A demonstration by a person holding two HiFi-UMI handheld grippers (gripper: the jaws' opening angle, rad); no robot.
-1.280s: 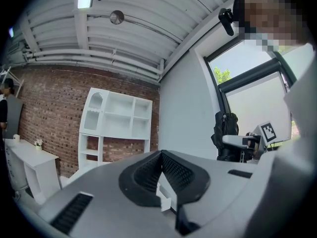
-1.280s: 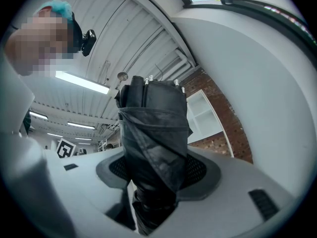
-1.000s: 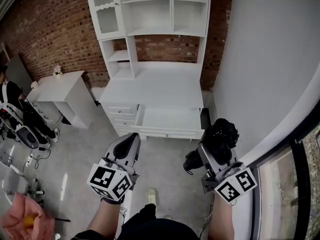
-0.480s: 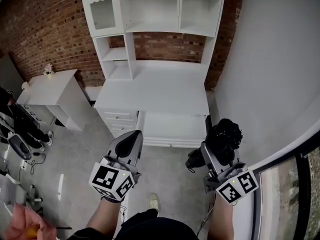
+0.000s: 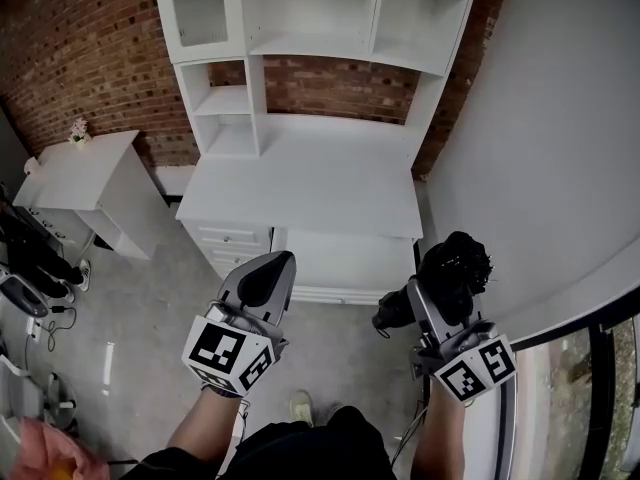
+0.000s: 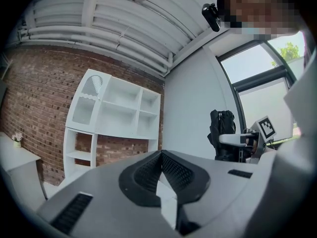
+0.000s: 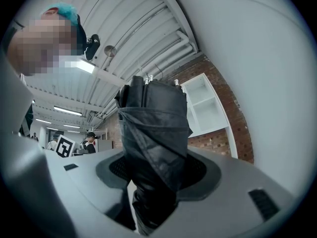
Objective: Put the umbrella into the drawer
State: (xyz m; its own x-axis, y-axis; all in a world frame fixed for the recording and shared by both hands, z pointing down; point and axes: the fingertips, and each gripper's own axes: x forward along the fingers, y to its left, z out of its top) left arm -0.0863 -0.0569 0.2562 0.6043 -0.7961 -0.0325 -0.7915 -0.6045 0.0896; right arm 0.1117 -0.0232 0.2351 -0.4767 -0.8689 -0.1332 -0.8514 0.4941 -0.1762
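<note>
A black folded umbrella (image 5: 455, 263) is clamped in my right gripper (image 5: 432, 303), which is shut on it near the right end of the white desk (image 5: 310, 183). In the right gripper view the umbrella (image 7: 153, 133) stands up between the jaws of the gripper (image 7: 156, 170) and hides the gap. Under the desktop an open drawer (image 5: 345, 265) sticks out toward me, between the two grippers. My left gripper (image 5: 268, 273) hovers left of the drawer, shut with nothing in it. The left gripper view shows its pads (image 6: 148, 170) meeting, with the umbrella (image 6: 221, 133) off to the right.
A white hutch with shelves (image 5: 310, 18) rises at the back of the desk against a brick wall. Small closed drawers (image 5: 235, 236) sit left of the open one. A white side table (image 5: 75, 173) stands at left. A white wall (image 5: 560, 118) and a window bound the right.
The desk and open drawer have come closer and lower in the head view. Both grippers have shifted forward toward the drawer. The umbrella stays held in the right gripper.
</note>
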